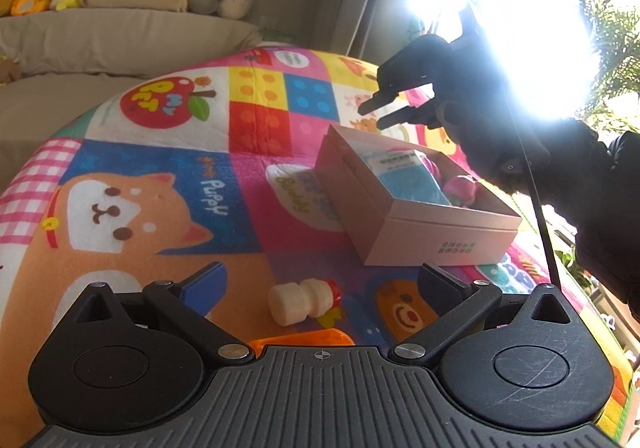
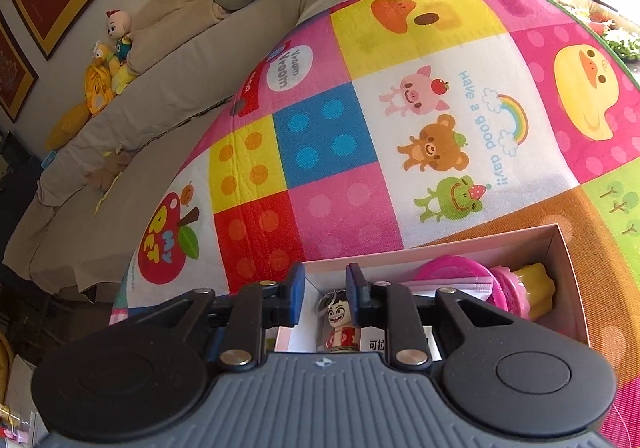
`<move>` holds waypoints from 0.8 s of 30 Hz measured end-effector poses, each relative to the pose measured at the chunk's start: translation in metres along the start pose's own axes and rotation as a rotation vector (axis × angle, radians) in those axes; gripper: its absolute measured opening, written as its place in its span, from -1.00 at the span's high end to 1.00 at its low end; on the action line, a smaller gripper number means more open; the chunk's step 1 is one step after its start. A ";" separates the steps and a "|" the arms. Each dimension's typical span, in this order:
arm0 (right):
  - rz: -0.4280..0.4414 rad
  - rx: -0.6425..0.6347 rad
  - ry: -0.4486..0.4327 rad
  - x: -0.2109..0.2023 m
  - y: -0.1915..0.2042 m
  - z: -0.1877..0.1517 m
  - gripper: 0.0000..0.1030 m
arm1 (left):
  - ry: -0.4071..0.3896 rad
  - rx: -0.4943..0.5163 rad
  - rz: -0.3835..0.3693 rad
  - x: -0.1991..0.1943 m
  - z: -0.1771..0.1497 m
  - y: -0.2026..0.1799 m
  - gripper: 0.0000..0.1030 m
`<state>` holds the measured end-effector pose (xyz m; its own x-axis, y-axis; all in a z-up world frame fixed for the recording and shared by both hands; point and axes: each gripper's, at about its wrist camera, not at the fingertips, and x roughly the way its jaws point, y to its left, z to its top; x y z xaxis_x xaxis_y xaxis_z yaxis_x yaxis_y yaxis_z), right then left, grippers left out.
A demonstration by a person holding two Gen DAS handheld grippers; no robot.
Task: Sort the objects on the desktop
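Observation:
A pink cardboard box (image 1: 432, 232) sits on the colourful play mat. It holds a blue packet (image 1: 412, 175) and pink toys. My left gripper (image 1: 324, 280) is open and empty, low over the mat. A small white bottle with a red cap (image 1: 302, 300) lies between its fingers, with an orange plastic piece (image 1: 300, 340) just below. My right gripper (image 2: 325, 290) hovers over the box (image 2: 568, 268), its jaws a narrow gap apart with nothing between them. A figurine keychain (image 2: 340, 324) lies in the box below. It also shows in the left wrist view (image 1: 384, 113), above the box's far end.
The box also holds a pink lid (image 2: 452, 268), a pink and yellow toy (image 2: 532, 288) and a white card. A beige sofa (image 1: 120, 35) with plush toys and cushions stands behind the mat. Bright window glare fills the right of the left wrist view.

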<state>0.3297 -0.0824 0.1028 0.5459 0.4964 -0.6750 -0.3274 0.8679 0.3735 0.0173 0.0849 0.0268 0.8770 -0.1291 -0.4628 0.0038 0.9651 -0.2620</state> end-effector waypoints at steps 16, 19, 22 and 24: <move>0.065 -0.506 -0.093 -0.119 0.048 -0.159 -0.50 | 0.002 -0.061 0.185 -0.004 0.016 0.016 -1.00; 0.087 -0.621 -0.074 -0.132 0.058 -0.202 -0.60 | 0.034 -0.037 0.267 -0.005 0.023 0.021 -1.00; 0.144 -0.696 -0.057 -0.140 0.068 -0.231 -0.62 | 0.059 -0.020 0.329 -0.012 0.028 0.025 -1.00; 0.172 -0.713 -0.060 -0.142 0.075 -0.241 -0.64 | 0.063 -0.007 0.357 -0.021 0.029 0.027 -1.00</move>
<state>0.0416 -0.0919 0.0735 0.4763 0.6421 -0.6007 -0.8230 0.5661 -0.0473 0.0133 0.1201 0.0538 0.7914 0.2017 -0.5771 -0.3007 0.9503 -0.0802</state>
